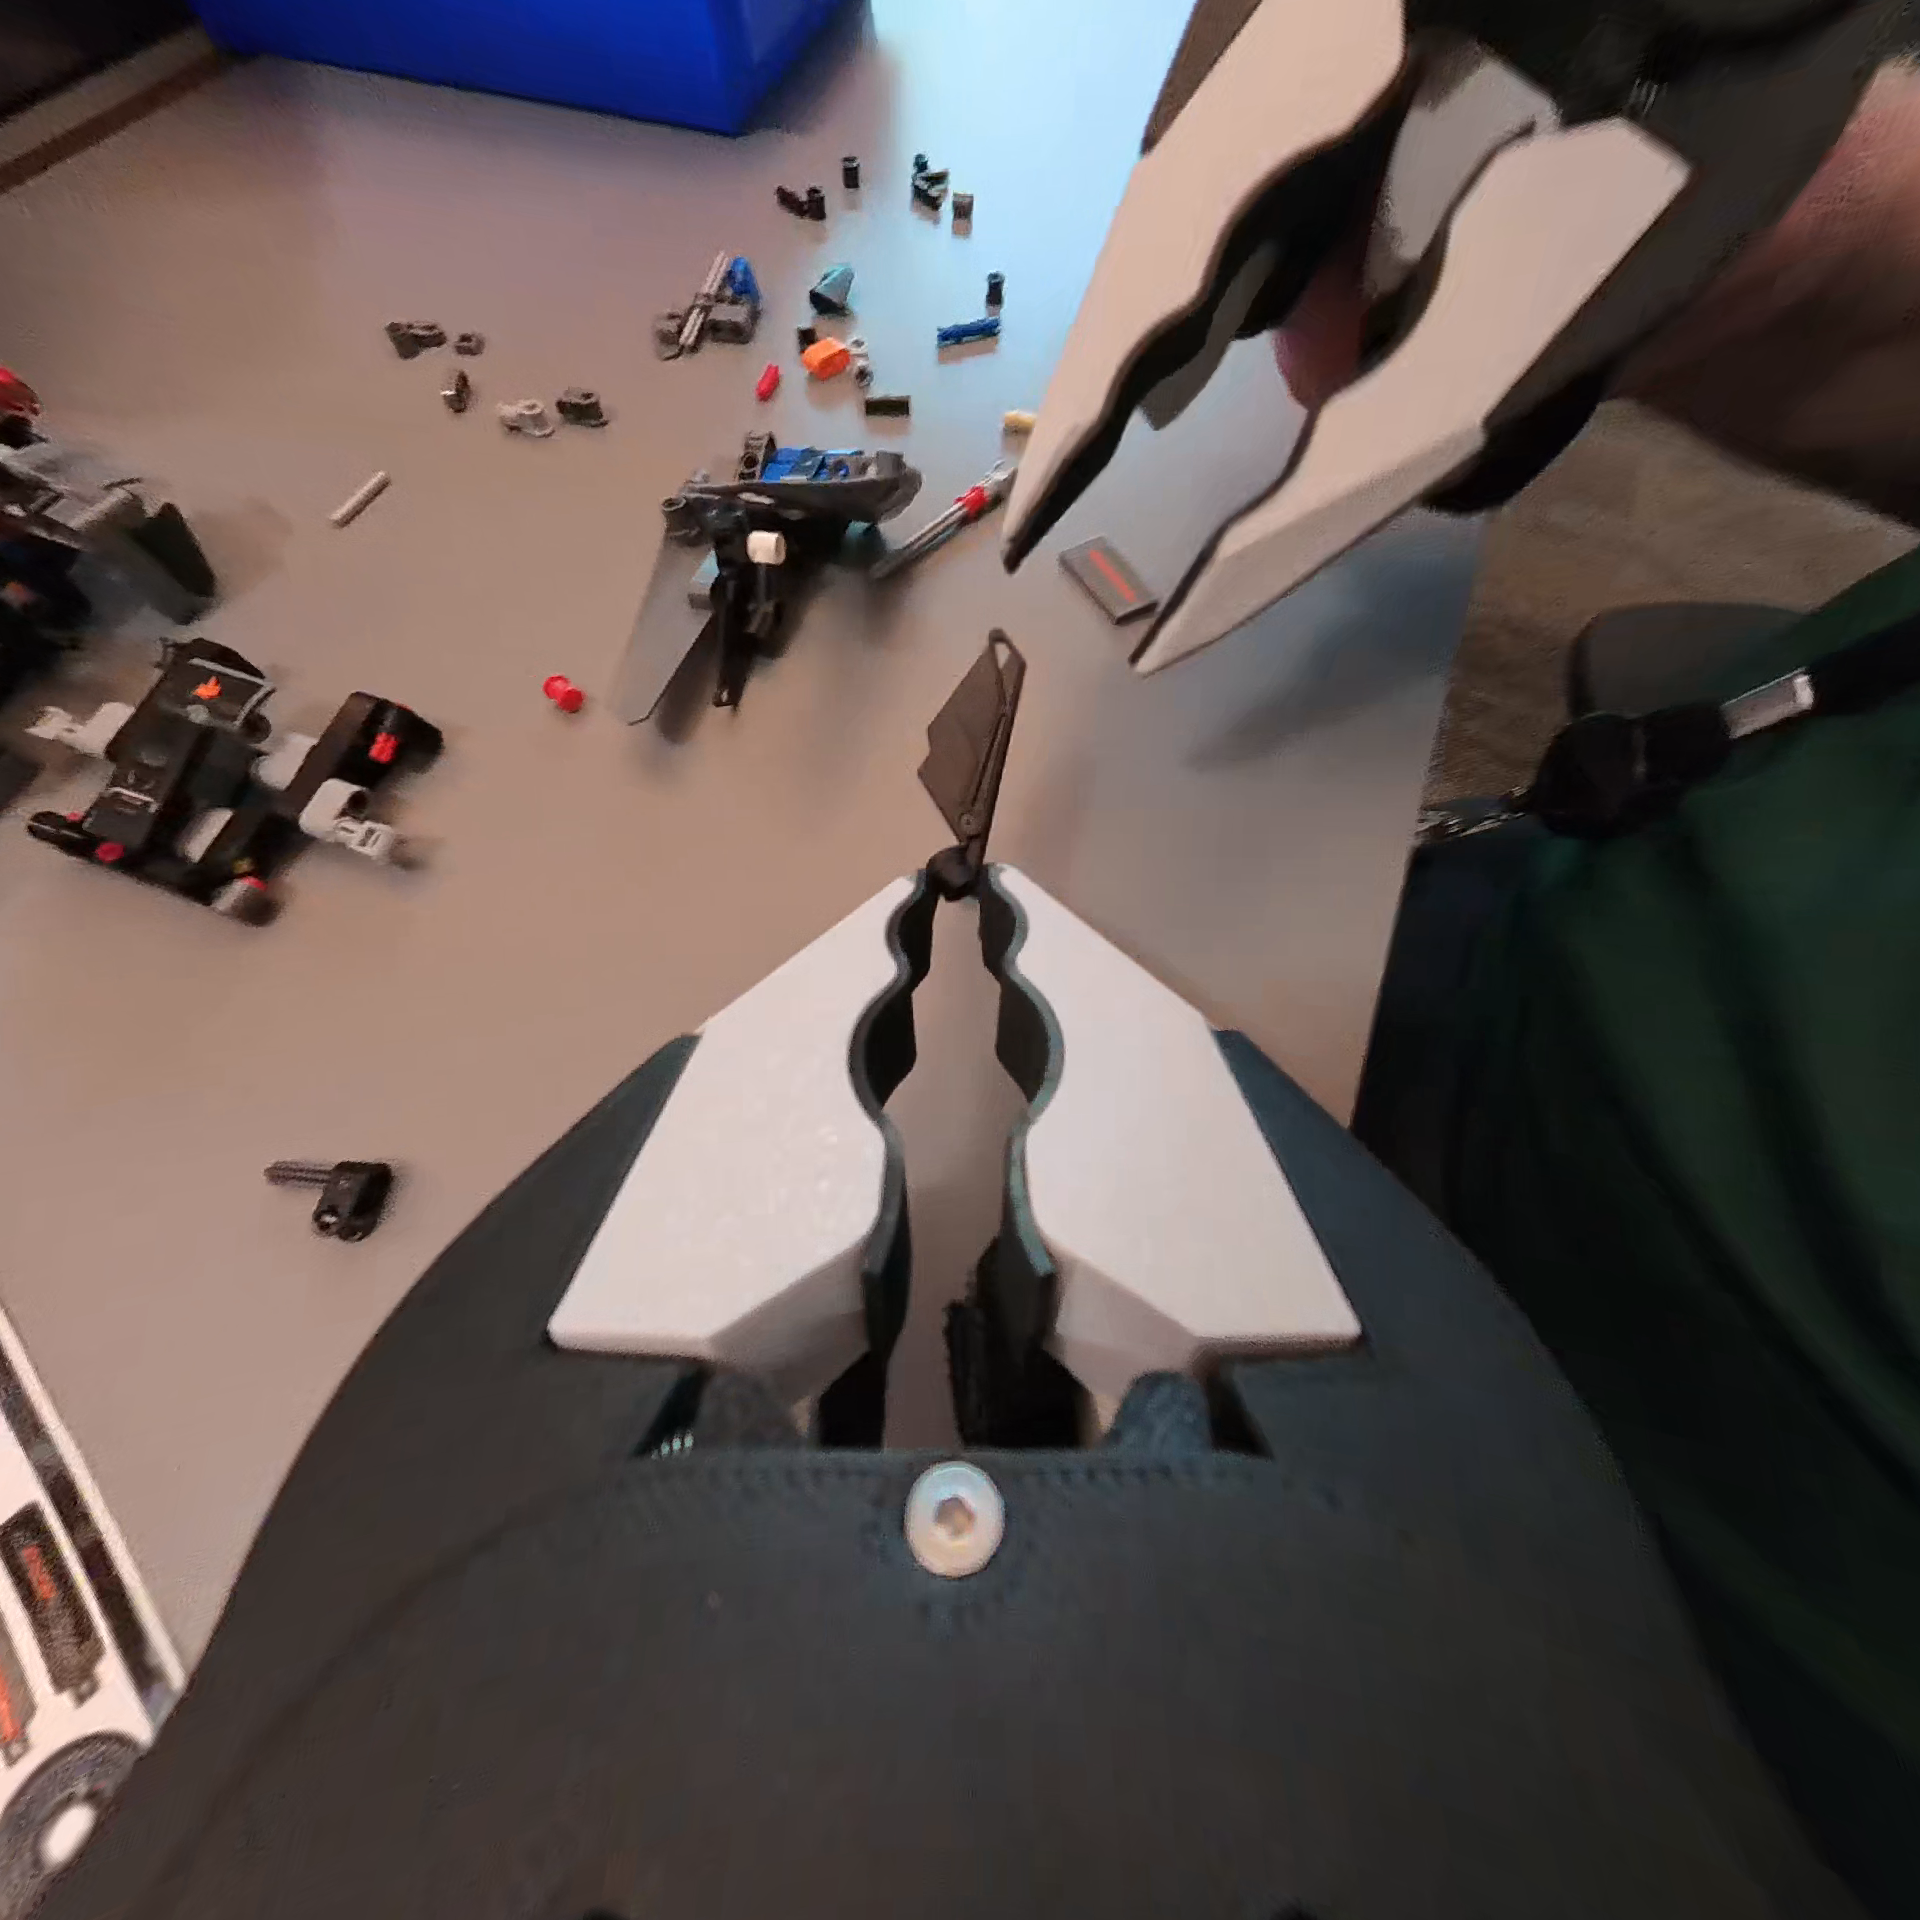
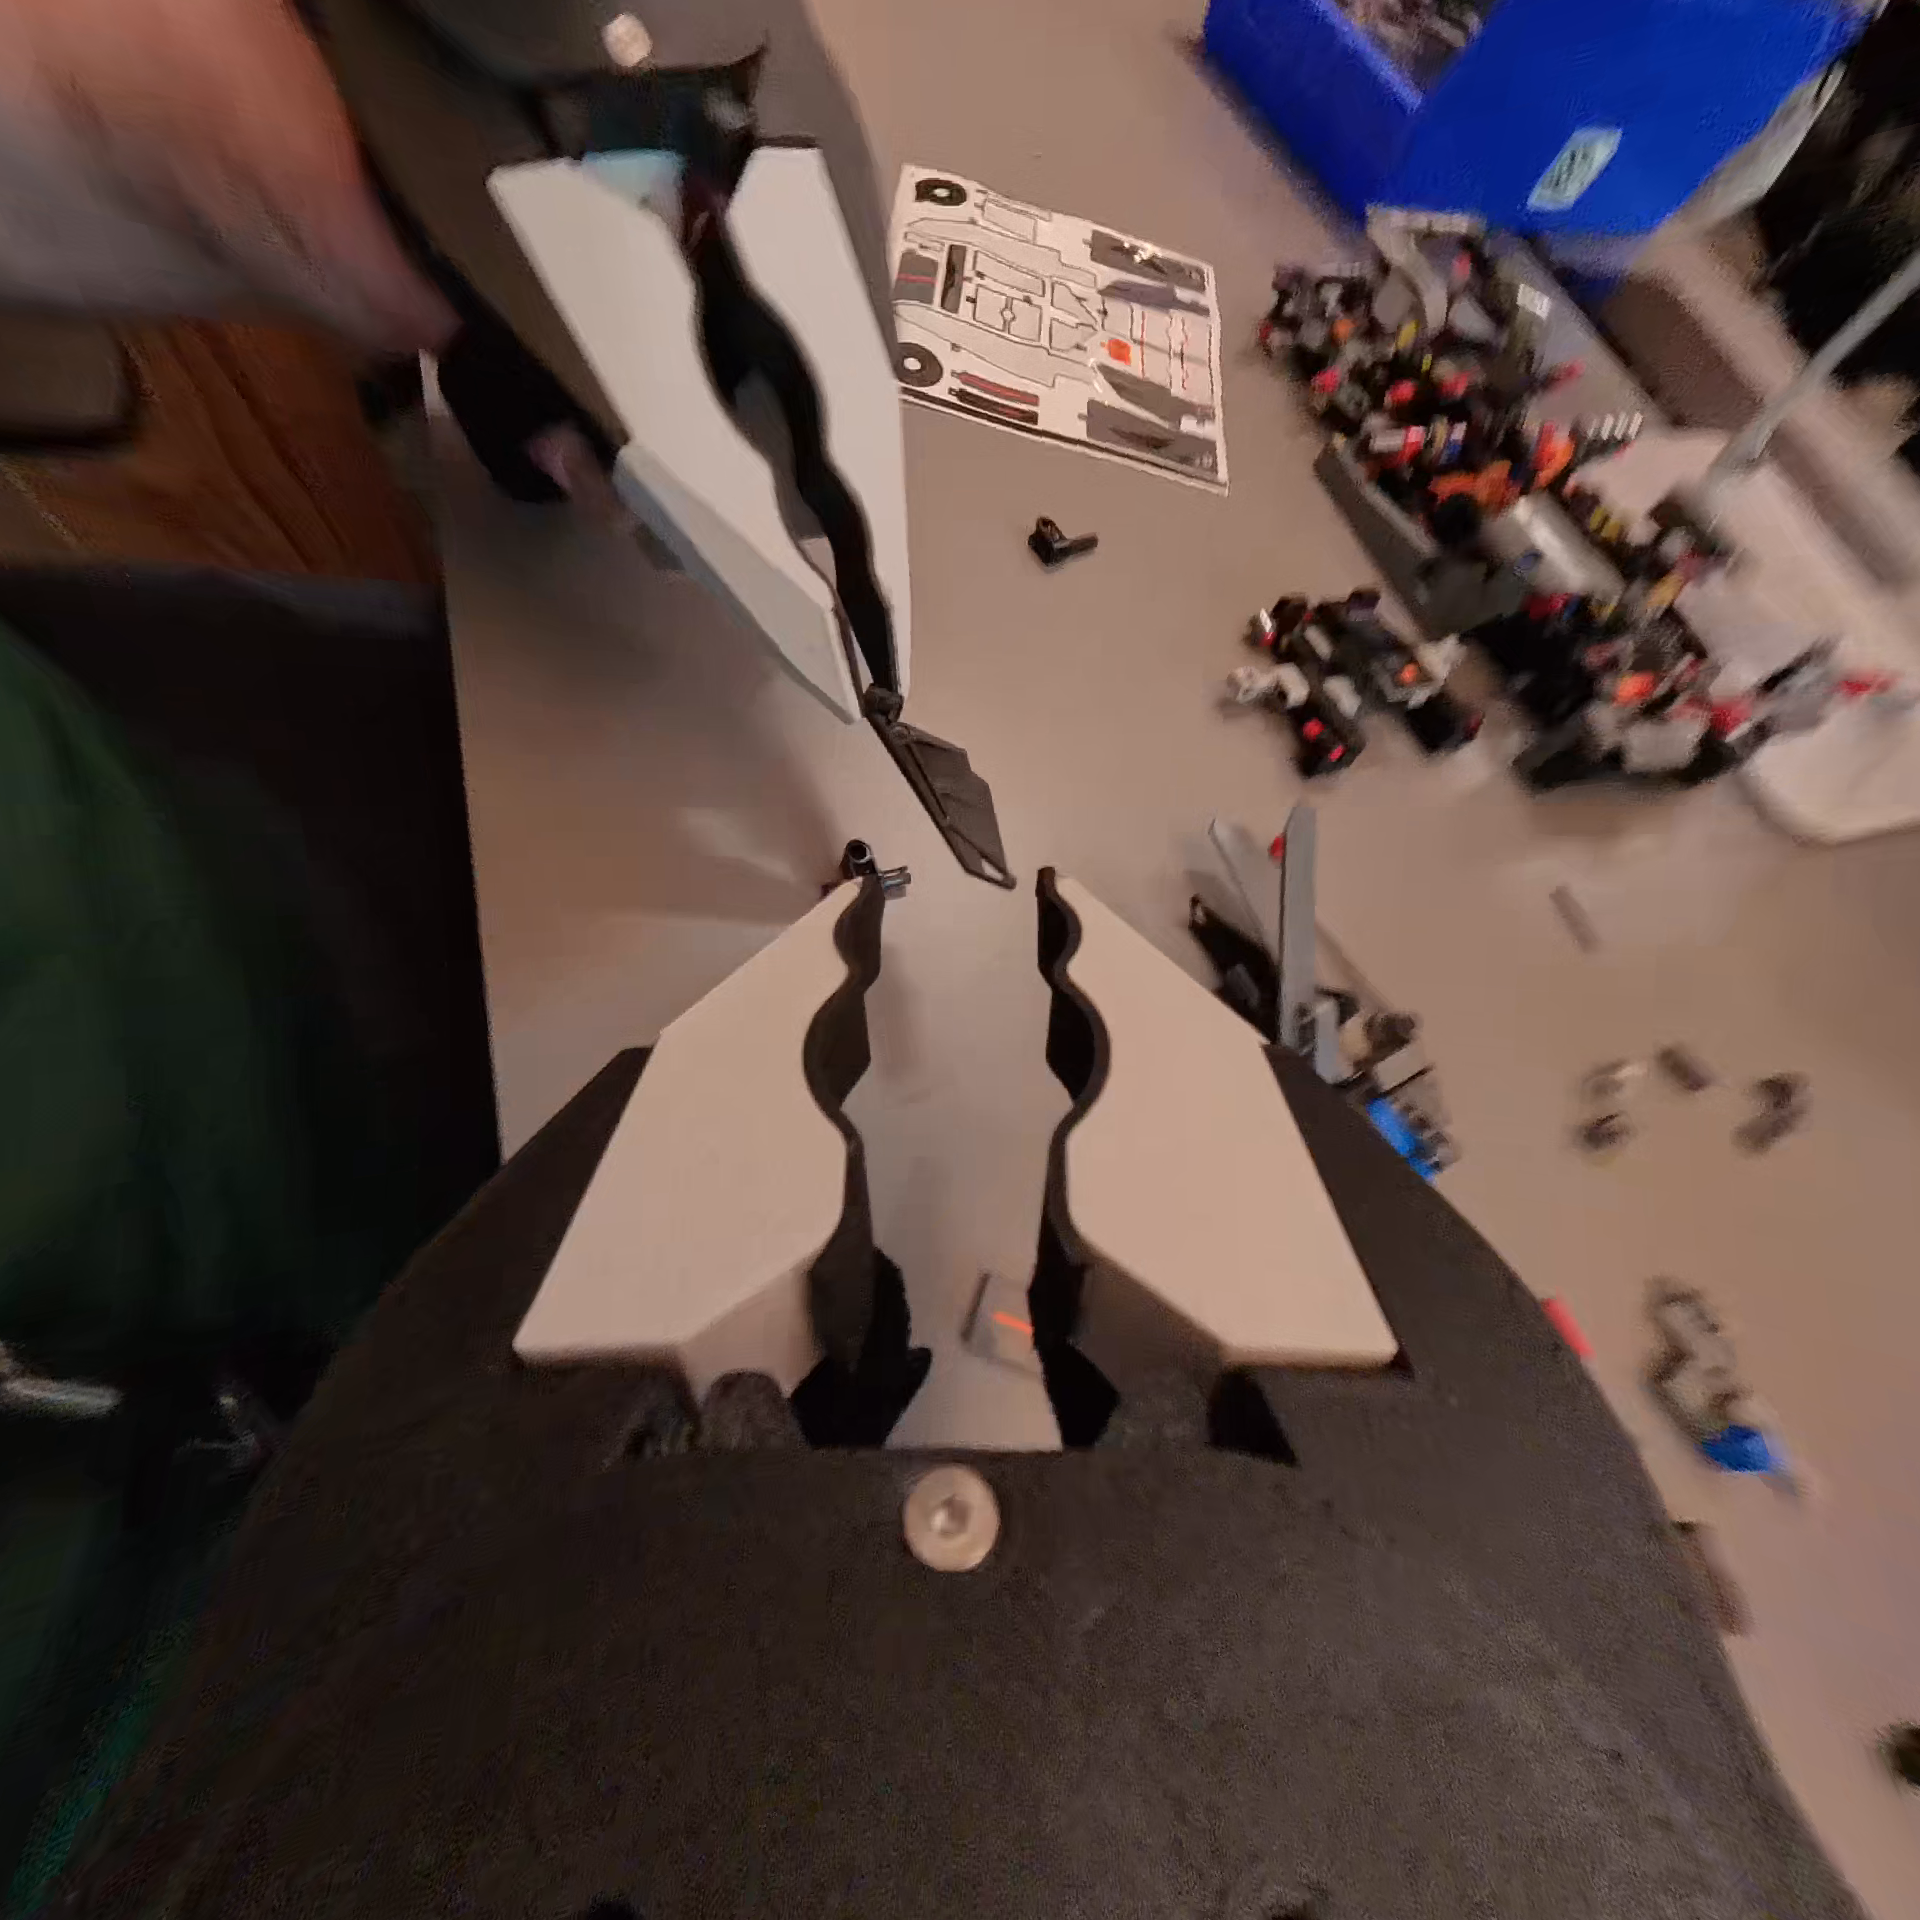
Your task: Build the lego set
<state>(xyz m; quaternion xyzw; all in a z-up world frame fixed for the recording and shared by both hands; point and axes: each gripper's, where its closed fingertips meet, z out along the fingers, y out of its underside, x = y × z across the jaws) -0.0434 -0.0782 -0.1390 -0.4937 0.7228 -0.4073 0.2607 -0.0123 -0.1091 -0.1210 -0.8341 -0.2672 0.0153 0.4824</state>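
Pinching a small black connector at its tips, the left gripper (image 1: 964, 883) has its fingers narrowed onto a flat black wing-shaped panel (image 1: 975, 727) that sticks up and away from it above the grey table (image 1: 520, 987). The right gripper (image 2: 961, 883) hangs just beyond the panel's far tip, fingers spread with nothing between them; a tiny black pin (image 2: 878, 868) shows right at its left fingertip, and whether it touches cannot be told.

Beside the left gripper lies a black pin-and-connector piece (image 1: 338, 1195). Further out sit a black chassis section with red dots (image 1: 229, 769), a single red stud (image 1: 564, 693) and a grey-bladed assembly with blue parts (image 1: 769, 520). A dark tile with a red stripe (image 1: 1107, 577) is partly covered by the right fingers. Loose small parts (image 1: 831, 332) scatter beyond, before a blue box (image 1: 540, 52) cut off by the frame edge.

The right wrist view is heavily motion-blurred: the big heap of parts (image 2: 1507, 499) is hard to resolve. A sticker sheet (image 2: 1060, 322) lies flat; its printing is unreadable. A green sleeve (image 1: 1662, 1143) fills the side.
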